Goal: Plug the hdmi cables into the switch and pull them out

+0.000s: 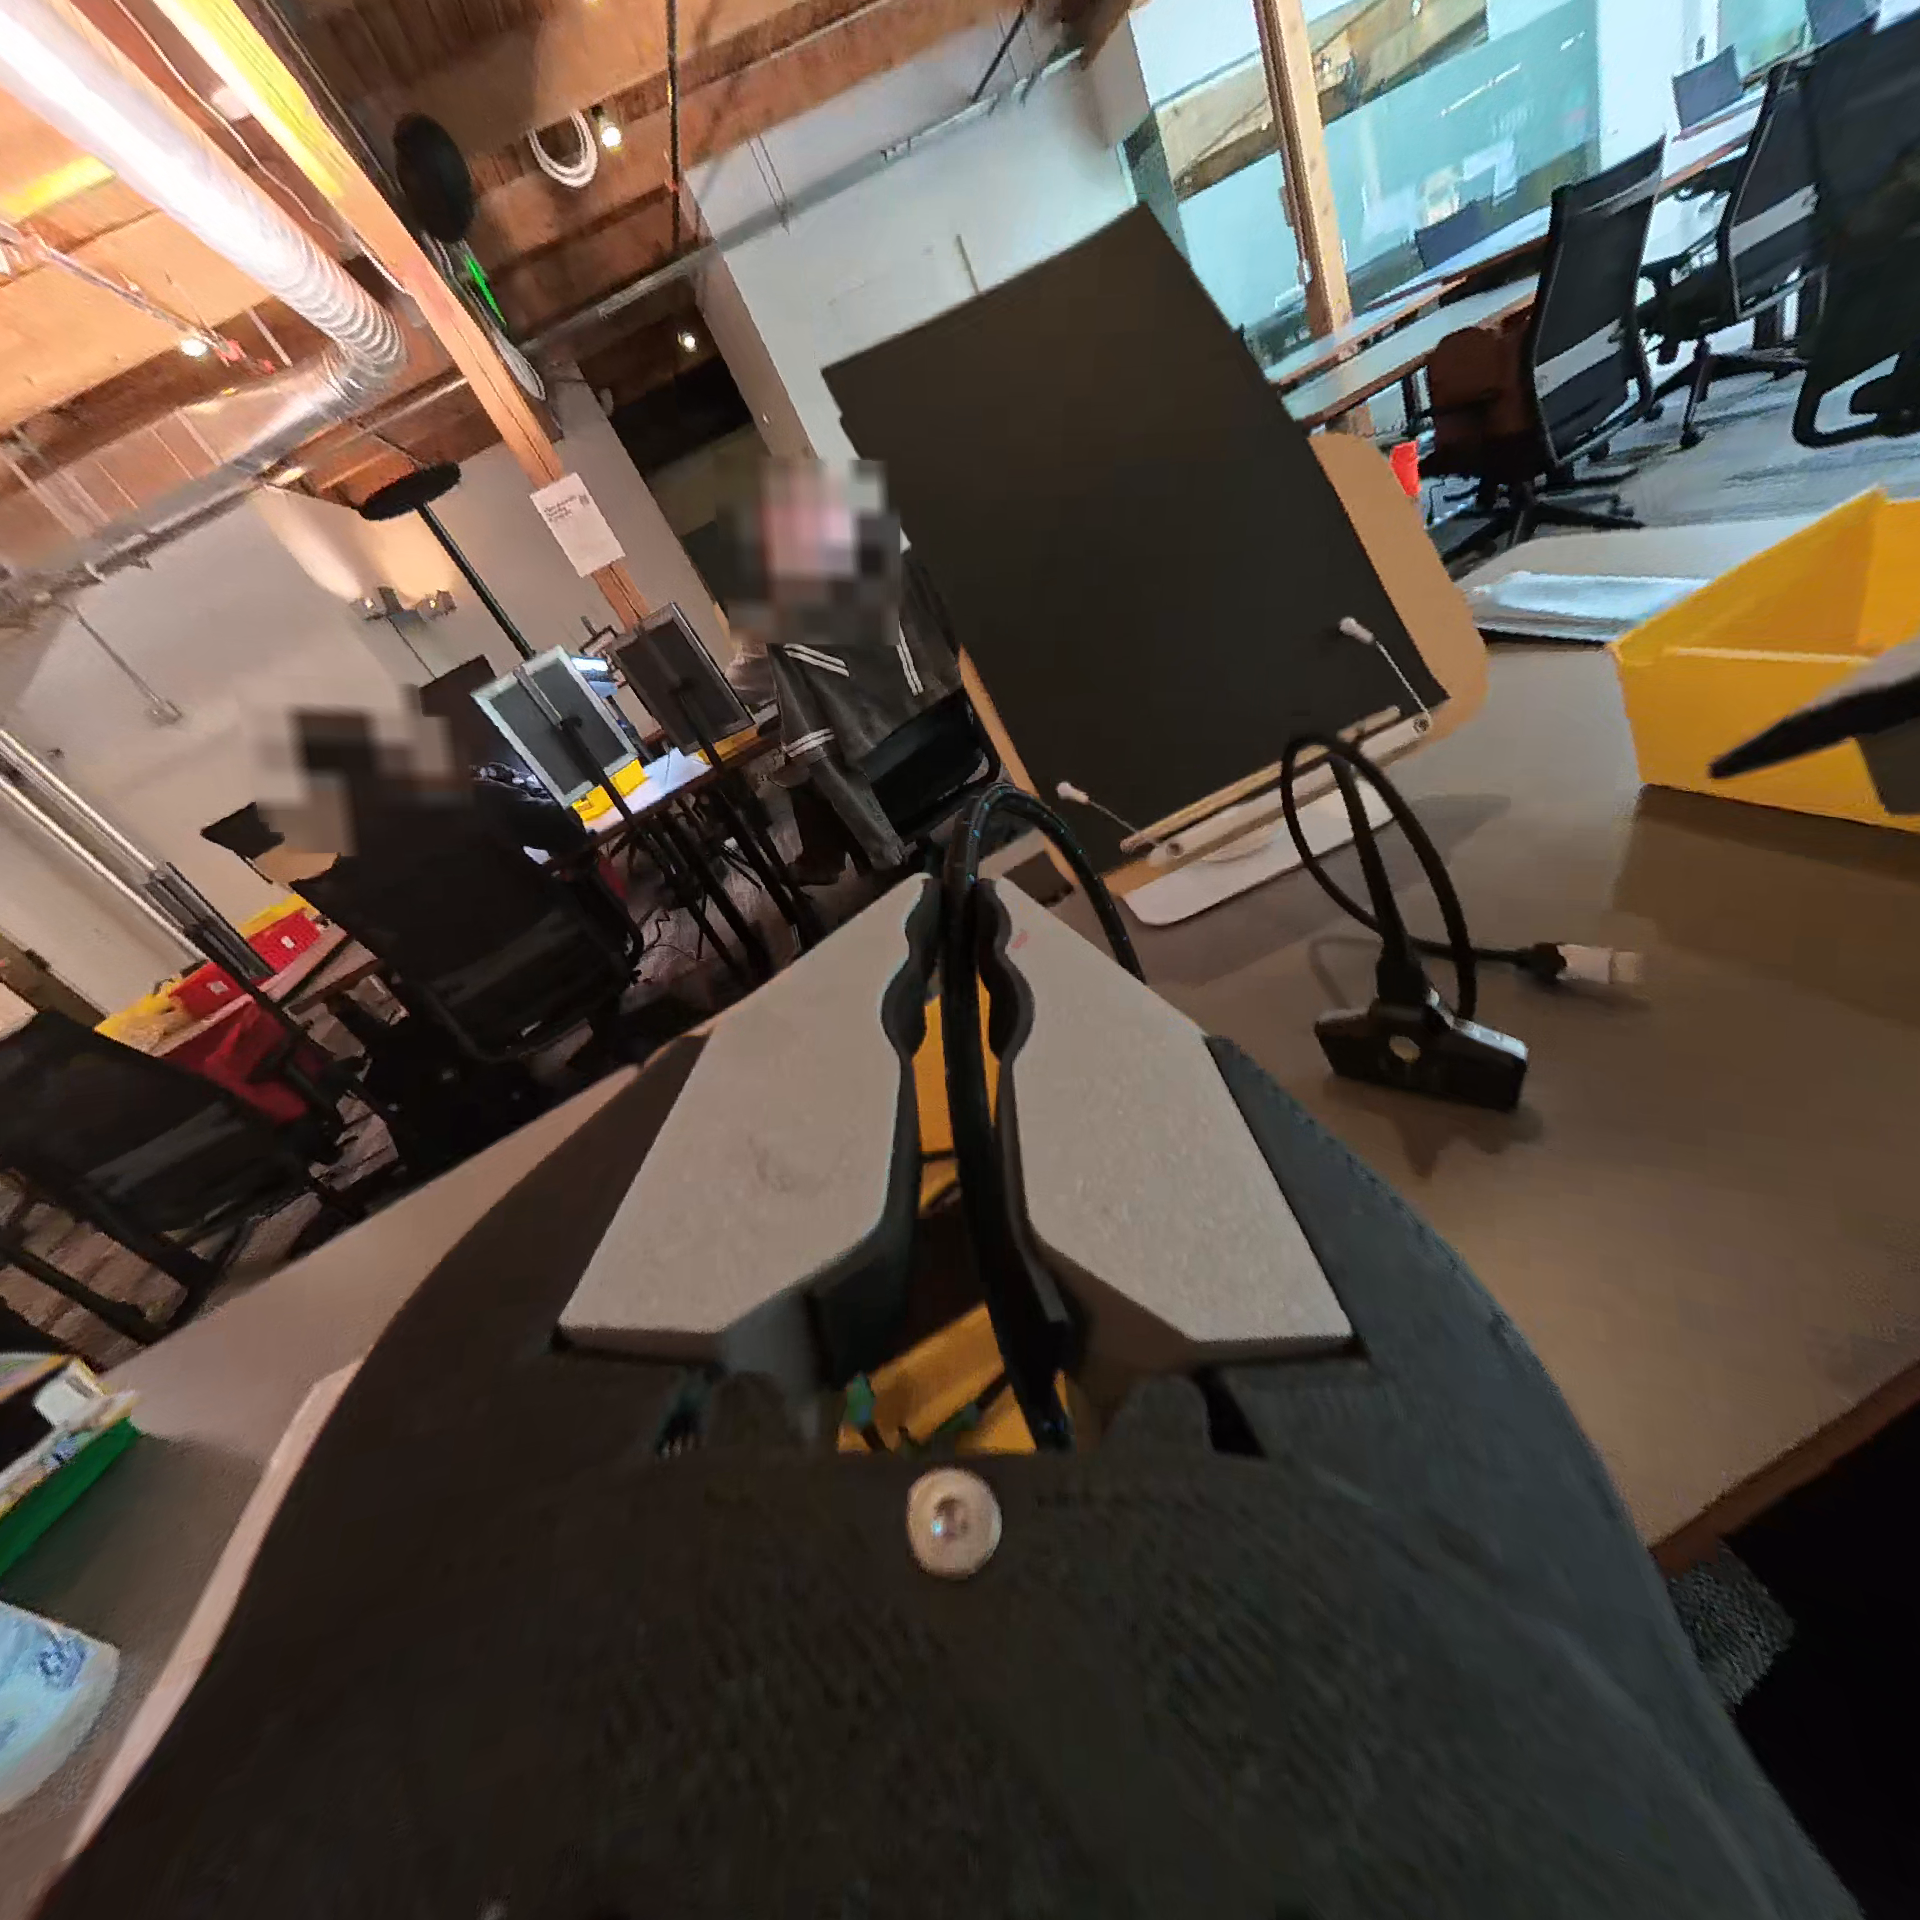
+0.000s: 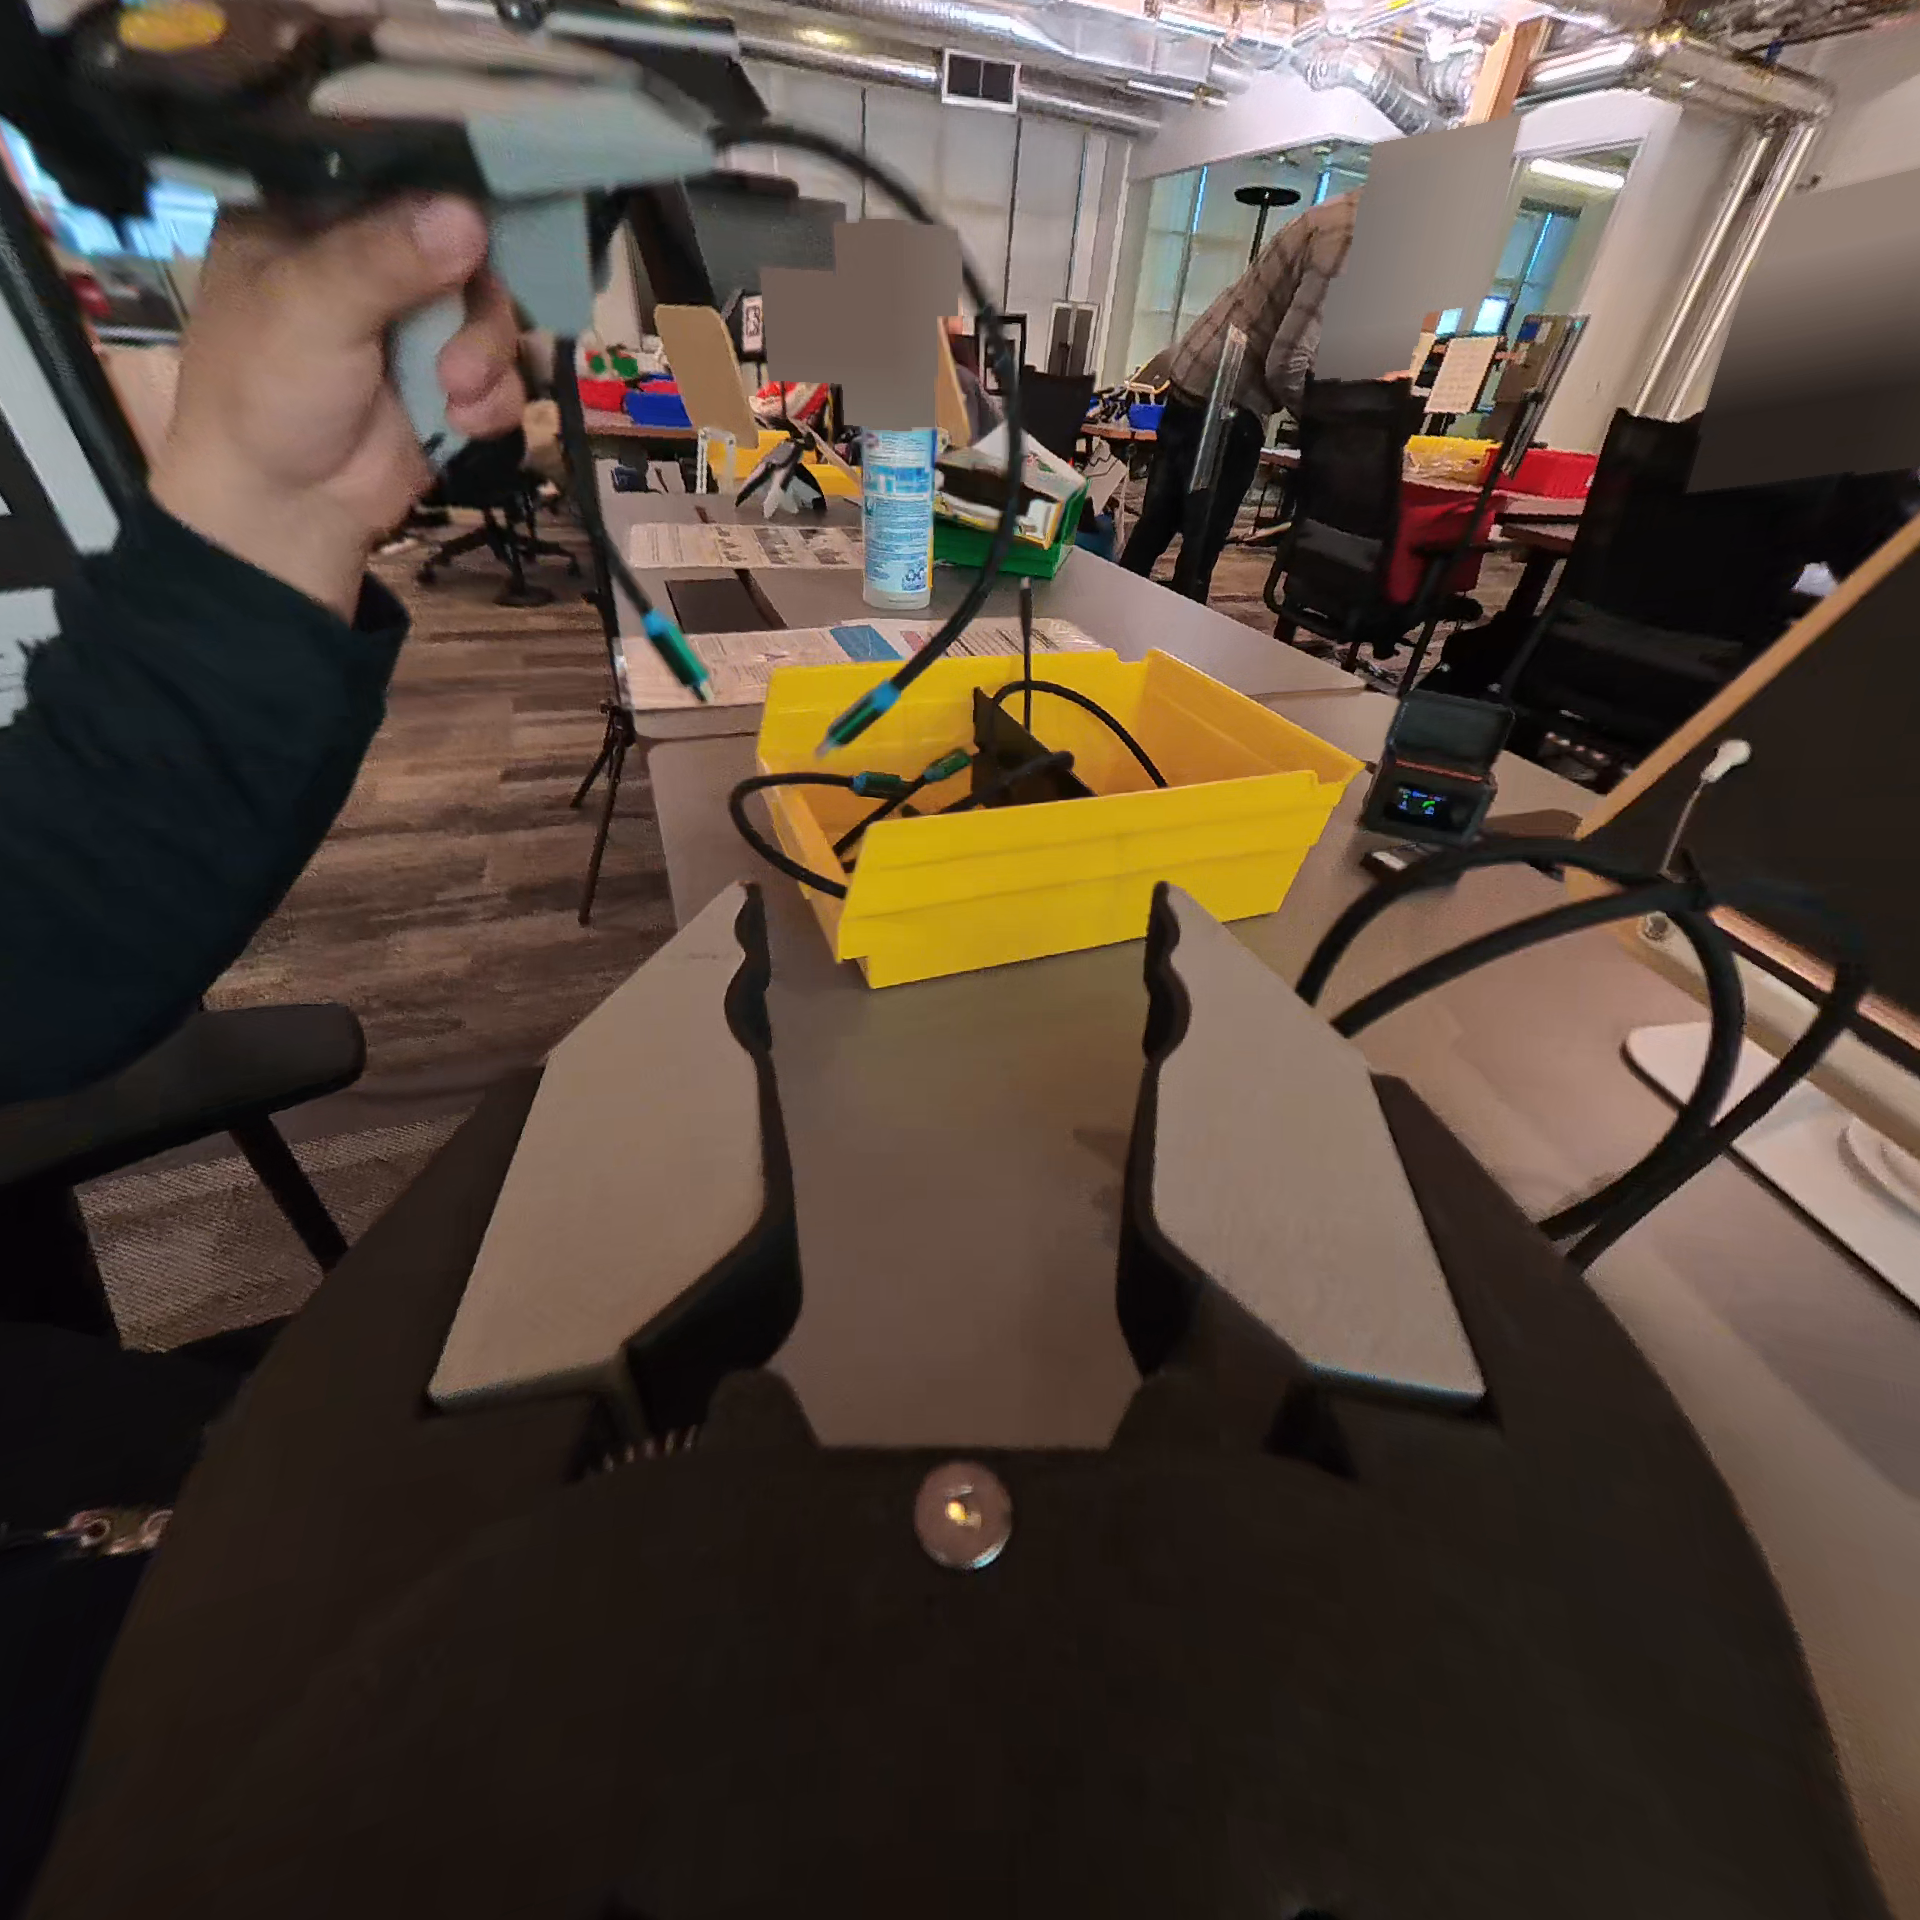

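Closest to me, the right gripper (image 2: 956, 935) hangs low over the grey table (image 2: 1507, 1299), its two grey fingers spread wide with nothing between them, pointed at a yellow plastic bin (image 2: 1060, 873) just ahead. Inside that bin stands a small black switch box (image 2: 1013, 758) with a couple of thin black cables coming off it, and more green-tipped plugs lie beside it on the bin floor.

Up and to the left, a hand (image 2: 312, 416) in a dark sleeve holds the left gripper (image 1: 956, 914) raised well above the table. Its jaws are pinched tight on a thin black HDMI cable (image 1: 982, 1091), which runs down the slot between the fingers. From that raised gripper both ends of the cable droop: one teal-and-green plug (image 2: 675, 655) dangles over the floor side of the table, the other teal-and-green plug (image 2: 857, 722) hangs over the near-left corner of the bin, not touching the switch.

Off to the right stands a dark board on a white base (image 1: 1143, 582), with a thicker black looped cord (image 1: 1371, 862) beside it, and a small black device with a lit screen (image 2: 1439, 769) behind the bin.
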`<state>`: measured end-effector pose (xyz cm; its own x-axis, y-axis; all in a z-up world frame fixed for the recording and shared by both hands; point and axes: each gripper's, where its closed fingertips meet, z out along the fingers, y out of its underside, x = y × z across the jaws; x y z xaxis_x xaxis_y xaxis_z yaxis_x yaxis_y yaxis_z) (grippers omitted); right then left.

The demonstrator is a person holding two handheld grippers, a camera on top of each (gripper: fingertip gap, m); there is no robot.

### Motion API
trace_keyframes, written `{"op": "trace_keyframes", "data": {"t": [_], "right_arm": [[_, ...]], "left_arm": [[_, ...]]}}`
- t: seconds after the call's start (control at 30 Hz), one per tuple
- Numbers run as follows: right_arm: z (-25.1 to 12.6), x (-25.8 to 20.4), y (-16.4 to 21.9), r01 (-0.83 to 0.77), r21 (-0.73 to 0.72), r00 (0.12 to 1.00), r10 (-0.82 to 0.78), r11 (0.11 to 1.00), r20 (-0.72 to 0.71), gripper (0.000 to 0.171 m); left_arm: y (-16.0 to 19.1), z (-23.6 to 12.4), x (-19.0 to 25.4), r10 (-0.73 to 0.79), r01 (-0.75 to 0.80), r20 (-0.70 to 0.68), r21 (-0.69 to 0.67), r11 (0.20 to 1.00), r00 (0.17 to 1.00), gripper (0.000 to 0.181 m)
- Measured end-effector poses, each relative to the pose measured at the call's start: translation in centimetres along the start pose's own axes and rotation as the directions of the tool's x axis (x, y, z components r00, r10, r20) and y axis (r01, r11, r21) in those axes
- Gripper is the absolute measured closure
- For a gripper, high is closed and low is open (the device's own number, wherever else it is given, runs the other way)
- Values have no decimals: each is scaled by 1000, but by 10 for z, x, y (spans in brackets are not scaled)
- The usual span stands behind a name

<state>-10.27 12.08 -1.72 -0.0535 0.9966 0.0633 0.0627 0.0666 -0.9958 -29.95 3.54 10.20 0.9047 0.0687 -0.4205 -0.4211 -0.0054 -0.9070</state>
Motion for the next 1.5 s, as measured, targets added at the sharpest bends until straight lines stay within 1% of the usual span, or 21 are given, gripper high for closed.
{"op": "trace_keyframes", "data": {"t": [0.07,0.17,0.27,0.33,0.43,0.53,0.6,0.7,0.77,0.8,0.9,0.97,1.0,1.03,1.07,1.1,1.2,1.27,1.37,1.43,1.5], "right_arm": [[-1,-9,-6,25,-6,1000,-25,1000,-5,100],[-4,-12,-8,38,-27,999,-38,999,-15,100],[-16,-3,-14,40,-34,997,-42,999,-61,106],[-28,1,-25,7,-3,998,-7,1000,-70,108],[-50,12,-36,-100,49,990,104,994,-93,115],[-67,28,-29,-202,29,971,204,979,-123,115],[-77,40,-23,-232,8,961,230,973,-155,115],[-92,52,-28,-231,40,952,234,972,-196,115],[-100,60,-32,-224,69,946,234,972,-225,115],[-102,64,-31,-226,75,941,237,971,-240,116],[-103,74,-19,-262,55,926,267,963,-268,114],[-99,79,-10,-284,33,917,282,958,-283,113],[-96,81,-6,-290,23,915,284,957,-287,113],[-93,82,-1,-296,12,914,286,955,-288,113],[-88,83,5,-303,-2,914,290,953,-285,112],[-81,83,12,-314,-22,914,296,949,-279,113],[-58,83,37,-356,-89,909,323,930,-263,110],[-42,81,55,-370,-133,908,329,919,-259,108],[-19,76,79,-365,-200,916,312,909,-252,107],[-7,76,93,-343,-224,922,281,912,-265,107],[2,79,108,-309,-244,928,236,919,-287,107]], "left_arm": [[-31,6,-9,12,-11,-9,42,999,1000,177],[-71,18,-1,-35,43,-131,61,997,991,177],[-94,27,36,-10,30,-236,78,996,972,177],[-94,32,68,29,-9,-277,74,997,960,177],[-77,49,106,23,-5,-308,60,998,951,176],[-46,75,156,-56,59,-445,-9,998,894,177],[-26,88,191,-110,93,-532,-58,994,840,177],[9,115,229,-152,89,-572,-138,987,806,177],[37,140,242,-196,93,-554,-209,974,809,177],[48,152,244,-234,123,-536,-235,964,811,177],[82,186,227,-334,218,-400,-307,926,854,177],[97,195,215,-364,256,-329,-328,909,871,177],[102,195,209,-373,270,-301,-333,904,878,176],[102,192,203,-378,284,-272,-328,901,885,167],[100,188,197,-375,288,-260,-318,903,890,154],[96,183,194,-367,282,-265,-309,908,891,147],[89,159,186,-344,248,-292,-319,915,893,134],[88,138,182,-351,244,-310,-335,910,884,131],[88,107,171,-364,261,-325,-319,911,873,130],[96,89,156,-374,273,-308,-323,906,875,127],[109,73,135,-379,287,-272,-322,902,885,129]]}}
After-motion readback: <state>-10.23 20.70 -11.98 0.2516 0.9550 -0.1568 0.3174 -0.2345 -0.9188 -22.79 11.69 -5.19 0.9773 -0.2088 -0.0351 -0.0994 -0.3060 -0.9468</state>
